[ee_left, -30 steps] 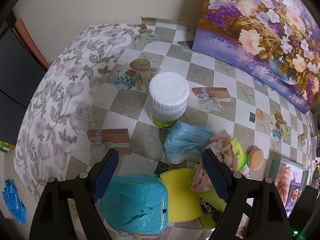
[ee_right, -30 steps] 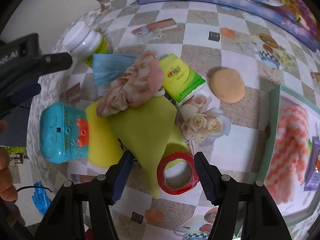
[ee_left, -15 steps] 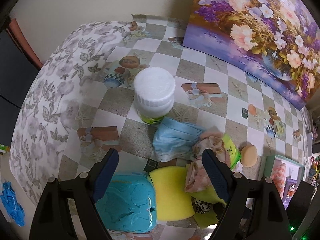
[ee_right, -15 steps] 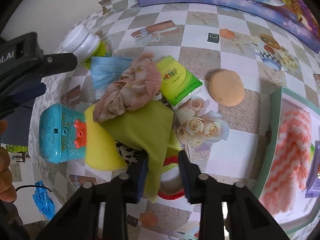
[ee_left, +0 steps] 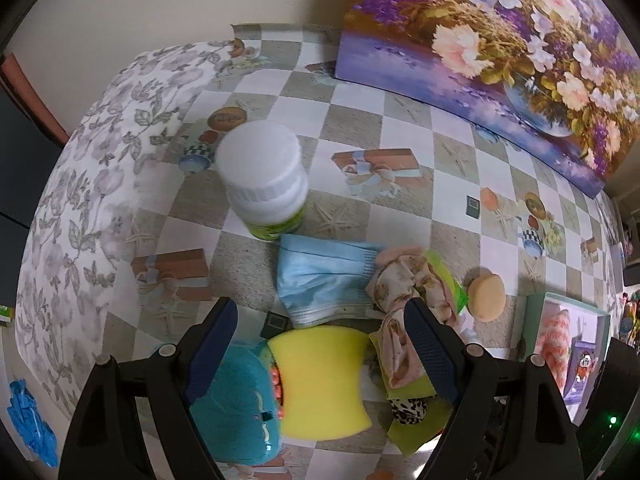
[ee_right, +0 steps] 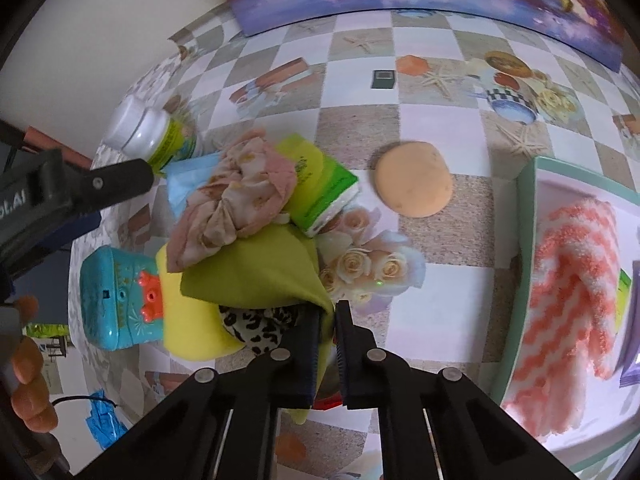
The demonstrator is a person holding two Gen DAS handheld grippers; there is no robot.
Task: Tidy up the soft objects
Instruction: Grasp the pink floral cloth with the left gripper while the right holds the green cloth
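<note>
Right gripper (ee_right: 328,320) fingers (ee_right: 310,344) are now pinched on a corner of the olive-green cloth (ee_right: 260,272); a second ago they were spread wide around the red tape ring, half a second ago closing. The cloth corner is lifted, so the leopard-print fabric (ee_right: 256,326) under it shows more than before. Left gripper (ee_left: 320,344) unchanged: fingers wide apart, holding nothing, hovering over the yellow sponge (ee_left: 320,380) and teal toy (ee_left: 236,404).

The cloth lies in the pile with the pink floral scarf (ee_right: 236,200) draped on top, blue face mask (ee_left: 324,280) behind, green tissue pack (ee_right: 320,184) beside. Peach puff (ee_right: 414,180) sits apart to the right. Coral-and-white fuzzy towel (ee_right: 576,280) is in the mint-rimmed tray (ee_right: 524,216).

Text: partial white ".AI" on the left gripper body, seen from the right wrist. Labels on the white-capped bottle (ee_left: 264,180) and the tissue pack are unreadable.
</note>
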